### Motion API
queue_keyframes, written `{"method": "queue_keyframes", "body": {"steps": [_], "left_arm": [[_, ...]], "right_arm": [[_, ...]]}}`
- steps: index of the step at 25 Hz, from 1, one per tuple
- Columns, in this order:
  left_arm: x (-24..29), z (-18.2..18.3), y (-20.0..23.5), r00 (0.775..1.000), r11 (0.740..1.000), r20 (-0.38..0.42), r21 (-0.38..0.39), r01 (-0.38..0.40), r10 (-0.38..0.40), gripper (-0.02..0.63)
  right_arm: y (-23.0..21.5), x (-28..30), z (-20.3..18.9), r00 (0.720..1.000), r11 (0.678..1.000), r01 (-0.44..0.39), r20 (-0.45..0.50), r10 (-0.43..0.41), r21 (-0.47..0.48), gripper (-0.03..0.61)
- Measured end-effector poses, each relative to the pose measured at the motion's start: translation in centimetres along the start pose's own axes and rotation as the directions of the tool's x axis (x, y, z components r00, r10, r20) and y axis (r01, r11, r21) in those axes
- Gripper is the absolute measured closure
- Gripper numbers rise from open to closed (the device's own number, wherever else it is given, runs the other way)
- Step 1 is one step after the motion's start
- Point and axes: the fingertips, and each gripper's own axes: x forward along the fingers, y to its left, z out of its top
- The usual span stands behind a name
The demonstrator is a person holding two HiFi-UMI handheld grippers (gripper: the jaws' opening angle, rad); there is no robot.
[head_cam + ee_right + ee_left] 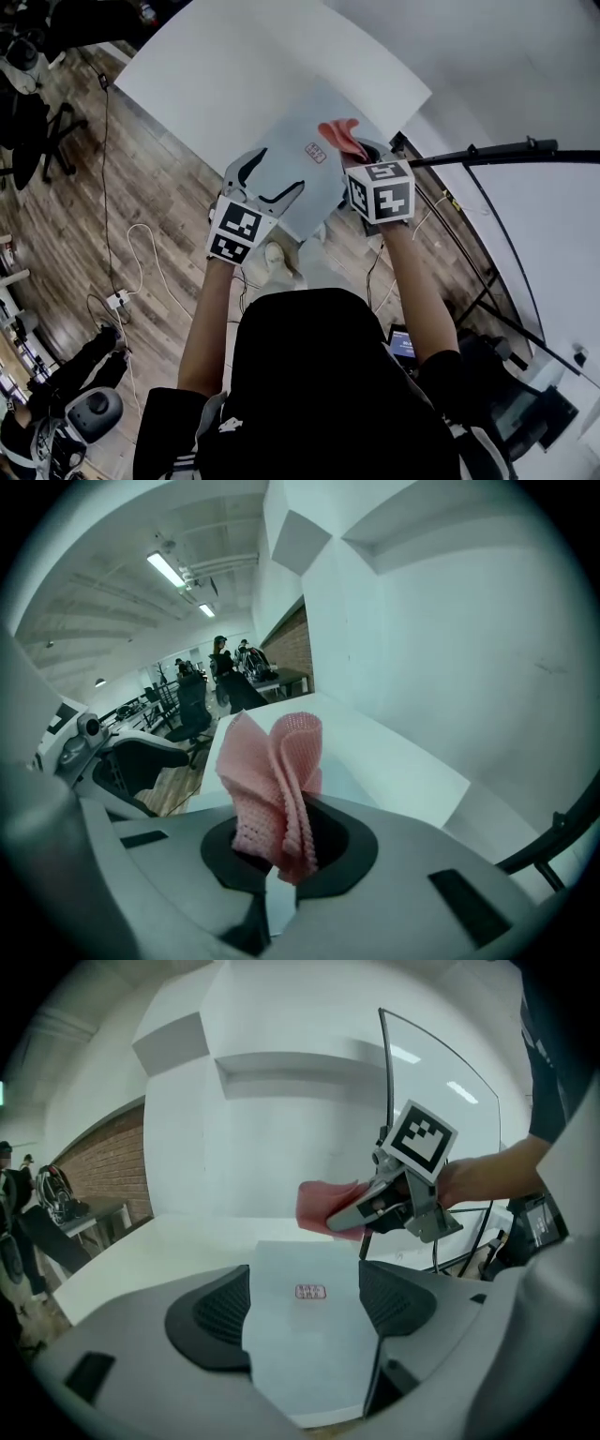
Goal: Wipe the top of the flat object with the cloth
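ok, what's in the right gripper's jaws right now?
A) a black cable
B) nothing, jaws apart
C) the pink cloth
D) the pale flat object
C: in the right gripper view, the right gripper has its jaws shut on the pink cloth, which bunches up out of them.

Head view overhead; gripper views close, sharing cloth (272, 789)
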Motion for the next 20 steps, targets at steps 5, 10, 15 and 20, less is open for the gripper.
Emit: {"method": "queue_keyframes", "body": {"steps": [5, 10, 15, 20], "left_arm": [[-2.6, 4.9, 0.1, 0.995, 0.999, 0.093, 0.005, -0.036, 0.036, 0.312], [-5.4, 9.1, 1.0, 0.981, 0.992, 0.155, 0.015, -0.123, 0.119, 0.438], [-8.1, 13.5, 1.3, 0.958, 0.990, 0.249, -0.013, -0.141, 0.140, 0.486], [-10.6, 18.2, 1.7, 0.920, 0.982, 0.353, 0.010, -0.188, 0.172, 0.553]], "right_arm": [[1.8, -3.1, 3.6, 0.995, 1.000, -0.017, 0.102, 0.019, -0.023, 0.534], [2.8, -6.5, 6.9, 0.982, 0.997, 0.012, 0.190, 0.001, -0.071, 0.534], [4.2, -9.9, 9.8, 0.961, 0.996, 0.015, 0.275, 0.011, -0.093, 0.534], [5.7, -12.9, 13.1, 0.931, 0.991, 0.014, 0.363, 0.034, -0.131, 0.534]]}}
